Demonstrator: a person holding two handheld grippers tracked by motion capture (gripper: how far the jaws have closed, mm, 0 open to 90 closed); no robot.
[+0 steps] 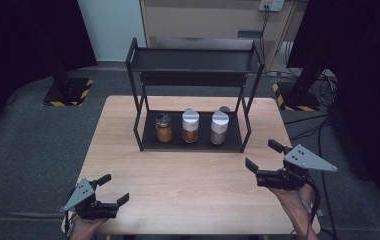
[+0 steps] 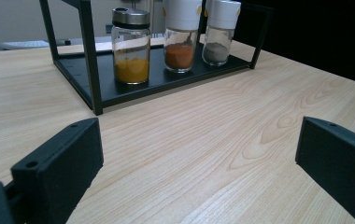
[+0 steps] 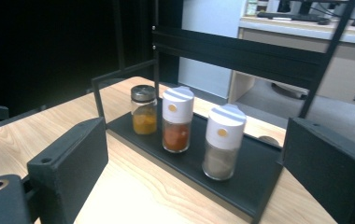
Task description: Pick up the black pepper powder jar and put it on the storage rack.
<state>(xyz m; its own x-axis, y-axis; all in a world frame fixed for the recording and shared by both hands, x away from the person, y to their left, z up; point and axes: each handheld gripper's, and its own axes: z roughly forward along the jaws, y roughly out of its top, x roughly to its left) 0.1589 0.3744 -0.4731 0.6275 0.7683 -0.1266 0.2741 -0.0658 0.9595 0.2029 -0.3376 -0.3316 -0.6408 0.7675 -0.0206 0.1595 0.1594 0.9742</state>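
The right gripper (image 1: pixel 261 157) hangs over the table (image 1: pixel 188 185) in front of the rack's (image 1: pixel 193 95) right end, its jaws spread wide with nothing between them and nothing touching them. In the right gripper view its two black jaws frame the three jars, well short of the rack. The left gripper (image 1: pixel 112 189) sits near the table's front left corner, far from the rack, its jaws likewise spread and empty above bare wood.

On the rack's bottom shelf the three jars stand upright in a row, apart from each other. The yellow jar (image 1: pixel 164 128) is at the left end, the red jar (image 1: pixel 190 126) in the middle, the grey jar (image 1: pixel 219 127) toward the right end. The nearest to the right gripper is the grey jar.

Between the rack's front edge and both grippers the table lies open. The rack's slim corner posts stand at each end of the shelf; its top shelf sits high above the jar caps.

The table is pale wood with a visible grain. The rack is black metal, a flat tray below and a lipped shelf above. The jars are clear glass cylinders holding powder; the yellow one has a dark metal cap, the other two have tall white plastic caps with a small yellow dot.
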